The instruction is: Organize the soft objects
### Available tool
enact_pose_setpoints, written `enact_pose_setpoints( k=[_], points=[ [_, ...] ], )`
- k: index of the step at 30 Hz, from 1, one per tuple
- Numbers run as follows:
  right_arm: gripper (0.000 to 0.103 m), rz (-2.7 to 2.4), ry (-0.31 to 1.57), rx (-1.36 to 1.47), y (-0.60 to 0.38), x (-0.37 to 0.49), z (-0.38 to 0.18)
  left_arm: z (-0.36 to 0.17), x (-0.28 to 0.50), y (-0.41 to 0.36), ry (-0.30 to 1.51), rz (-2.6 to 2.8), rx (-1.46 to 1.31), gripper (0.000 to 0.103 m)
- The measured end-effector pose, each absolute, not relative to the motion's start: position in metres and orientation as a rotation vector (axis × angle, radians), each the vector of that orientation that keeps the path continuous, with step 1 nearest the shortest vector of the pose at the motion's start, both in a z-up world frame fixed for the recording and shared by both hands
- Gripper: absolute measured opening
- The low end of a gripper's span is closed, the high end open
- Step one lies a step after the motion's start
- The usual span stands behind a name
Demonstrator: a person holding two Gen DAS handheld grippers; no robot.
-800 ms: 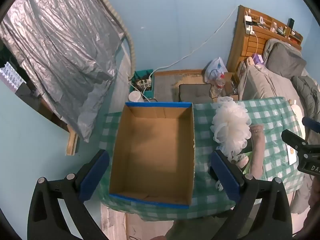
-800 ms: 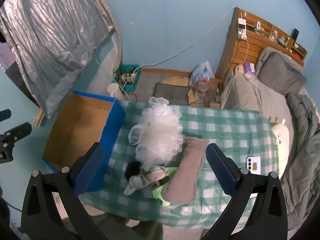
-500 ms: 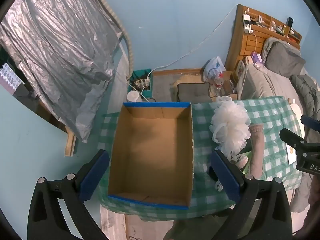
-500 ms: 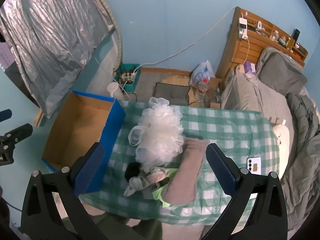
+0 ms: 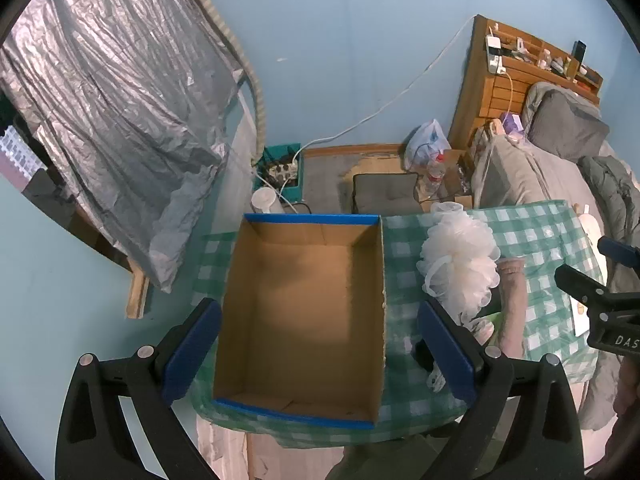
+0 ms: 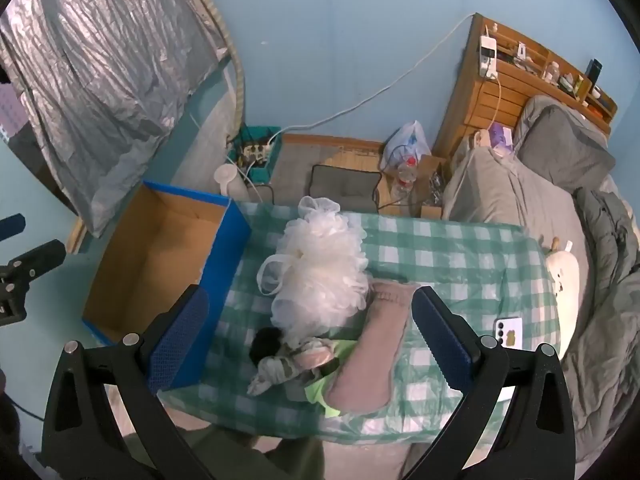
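An empty cardboard box with blue edges (image 5: 304, 312) (image 6: 160, 256) stands on the left of a green checked table (image 6: 460, 256). A white mesh bath pouf (image 6: 320, 272) (image 5: 460, 264) lies right of it. In front of the pouf lie a pinkish-brown sock (image 6: 376, 344) (image 5: 512, 308), a lime-green cloth (image 6: 324, 388), a small grey-pink item (image 6: 292, 360) and a black round item (image 6: 264, 344). My left gripper (image 5: 320, 356) is open, high above the box. My right gripper (image 6: 308, 344) is open, high above the pile.
A white phone (image 6: 508, 332) lies near the table's right edge, beside a cream plush (image 6: 564, 276). A bed with grey covers (image 6: 520, 200) is at right. The floor beyond holds a power strip bin (image 6: 256, 152), a grey cushion (image 6: 344, 184) and bags.
Both views have shifted only slightly; the box sits a little lower and more central in the left wrist view. Both grippers stay open and nothing on the table has moved.
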State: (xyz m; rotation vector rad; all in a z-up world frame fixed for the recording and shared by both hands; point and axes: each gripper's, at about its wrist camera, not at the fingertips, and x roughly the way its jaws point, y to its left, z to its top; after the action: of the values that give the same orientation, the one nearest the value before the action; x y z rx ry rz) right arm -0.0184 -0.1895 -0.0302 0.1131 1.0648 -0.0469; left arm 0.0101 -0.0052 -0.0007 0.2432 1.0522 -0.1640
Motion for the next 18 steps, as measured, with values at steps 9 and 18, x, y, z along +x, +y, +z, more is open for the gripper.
enact_pose_setpoints(
  k=[9,18],
  points=[
    [0.101,-0.047,1.068,0.115,-0.1909,-0.0173,-0.0279,-0.0002,0.0128,-0.0064,1.050,-0.165,0.243,0.099],
    [0.101,-0.046,1.070,0.114,-0.1845,-0.0123,-0.0359,-0.0012,0.0143,-0.0054,1.055,-0.170,0.234,0.099]
  ],
)
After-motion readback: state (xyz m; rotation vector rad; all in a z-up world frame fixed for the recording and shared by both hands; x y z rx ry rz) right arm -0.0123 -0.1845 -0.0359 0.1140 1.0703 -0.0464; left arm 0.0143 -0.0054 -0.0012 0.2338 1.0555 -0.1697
